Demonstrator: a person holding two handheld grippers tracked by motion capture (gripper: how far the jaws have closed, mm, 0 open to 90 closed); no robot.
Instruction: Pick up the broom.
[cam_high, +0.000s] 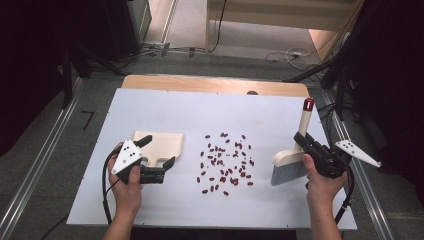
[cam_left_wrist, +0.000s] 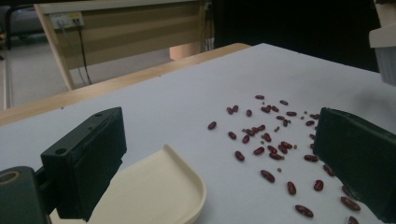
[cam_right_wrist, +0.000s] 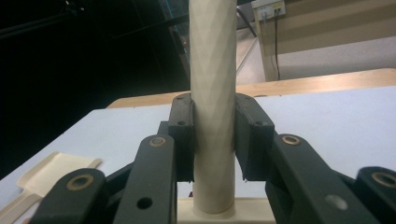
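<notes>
beans (cam_high: 225, 162): dark red, scattered loose on the white table (cam_high: 280, 115) between dustpan and brush, none gathered yet
brush (cam_high: 292, 162): bristles near the right edge of the scatter, handle upright
right gripper (cam_right_wrist: 212, 140): jaws pinch the brush handle from both sides
dustpan (cam_high: 159, 145): cream, empty, left of the beans
left gripper (cam_high: 159, 159): jaws spread wide astride the dustpan handle, not pressing it
progress: judged early; sweeping and collecting remain

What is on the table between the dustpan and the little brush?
Scattered red beans lie on the white table, between the dustpan and the brush. The high view shows it.
</notes>
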